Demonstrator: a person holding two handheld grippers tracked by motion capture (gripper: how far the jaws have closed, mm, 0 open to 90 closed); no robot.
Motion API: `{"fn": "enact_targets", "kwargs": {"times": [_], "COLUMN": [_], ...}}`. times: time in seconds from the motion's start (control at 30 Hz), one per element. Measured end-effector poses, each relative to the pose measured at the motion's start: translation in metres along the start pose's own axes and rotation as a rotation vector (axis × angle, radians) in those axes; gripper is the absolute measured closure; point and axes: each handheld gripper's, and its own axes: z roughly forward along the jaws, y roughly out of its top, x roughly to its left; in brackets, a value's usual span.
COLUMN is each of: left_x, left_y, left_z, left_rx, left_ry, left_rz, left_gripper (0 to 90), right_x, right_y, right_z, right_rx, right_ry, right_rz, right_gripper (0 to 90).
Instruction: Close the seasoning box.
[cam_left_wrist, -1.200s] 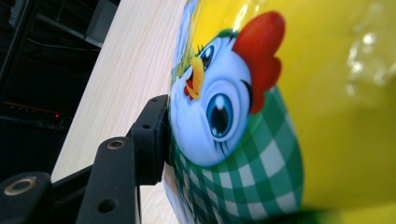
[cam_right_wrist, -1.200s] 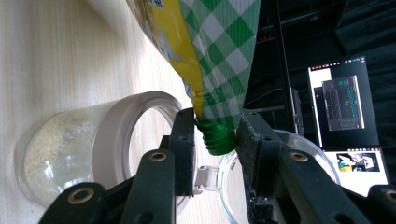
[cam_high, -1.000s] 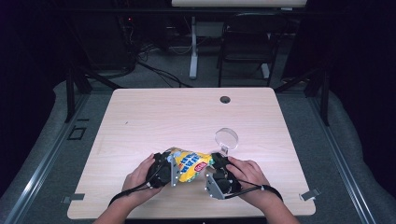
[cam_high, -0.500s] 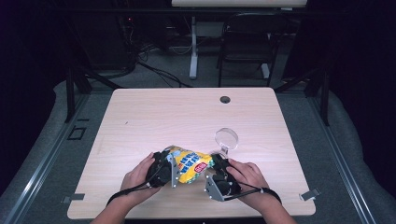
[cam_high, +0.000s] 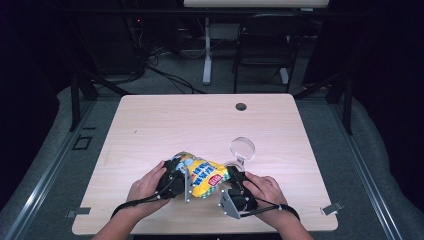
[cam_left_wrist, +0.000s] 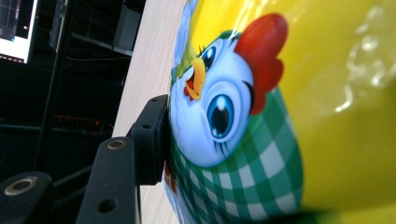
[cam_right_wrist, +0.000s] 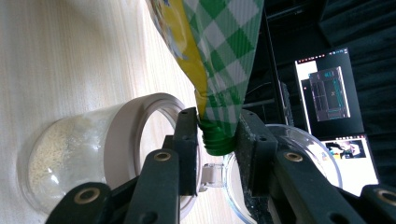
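A yellow pouch (cam_high: 202, 172) printed with a cartoon chicken (cam_left_wrist: 219, 112) lies near the table's front edge between the two hands. My left gripper (cam_high: 184, 179) is shut on the pouch's body. One black finger (cam_left_wrist: 150, 140) presses its side, and the other is hidden behind the pouch. My right gripper (cam_right_wrist: 217, 135) is shut on the pouch's green spout cap (cam_right_wrist: 217, 140), which sits between both pads. Just beyond the spout stands a clear jar (cam_right_wrist: 70, 158) holding white grains. Its white rim (cam_right_wrist: 140, 116) is open and its clear lid (cam_high: 242, 148) is swung back.
The light wooden table (cam_high: 165, 125) has a dark round cable hole (cam_high: 241, 106) near its far edge. Dark desks, a chair and lit screens (cam_right_wrist: 334, 88) stand beyond the table. Metal brackets (cam_high: 331, 209) sit at the front corners.
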Motion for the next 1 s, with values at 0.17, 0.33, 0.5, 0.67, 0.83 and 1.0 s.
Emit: {"fn": "enact_targets", "kwargs": {"times": [0.17, 0.33, 0.5, 0.67, 0.83, 1.0], "left_x": [0.0020, 0.0046, 0.0050, 0.0043, 0.0042, 0.0045], "left_y": [0.0013, 0.0032, 0.0042, 0.0049, 0.0054, 0.0057], "left_z": [-0.0022, -0.0036, -0.0041, -0.0032, -0.0020, -0.0002], "left_rx": [0.007, 0.010, 0.017, 0.026, 0.029, 0.016], "left_ry": [0.016, 0.029, 0.032, 0.037, 0.035, 0.036], "left_rz": [0.029, 0.048, 0.071, 0.086, 0.095, 0.090], "left_gripper": [48.5, 48.5, 48.6, 48.6, 48.6, 48.6], "right_x": [0.0020, 0.0031, 0.0054, 0.0086, 0.0101, 0.0102], "right_y": [0.0002, 0.0004, 0.0003, -0.0004, -0.0014, -0.0018], "right_z": [-0.0010, -0.0013, -0.0013, 0.0001, 0.0015, 0.0023], "right_rx": [0.006, 0.002, 0.006, 0.007, 0.013, 0.017], "right_ry": [-0.007, -0.026, -0.030, -0.029, -0.017, -0.014], "right_rz": [0.011, 0.030, 0.046, 0.068, 0.103, 0.115], "right_gripper": [70.8, 70.8, 71.1, 71.2, 71.3, 71.4]}}
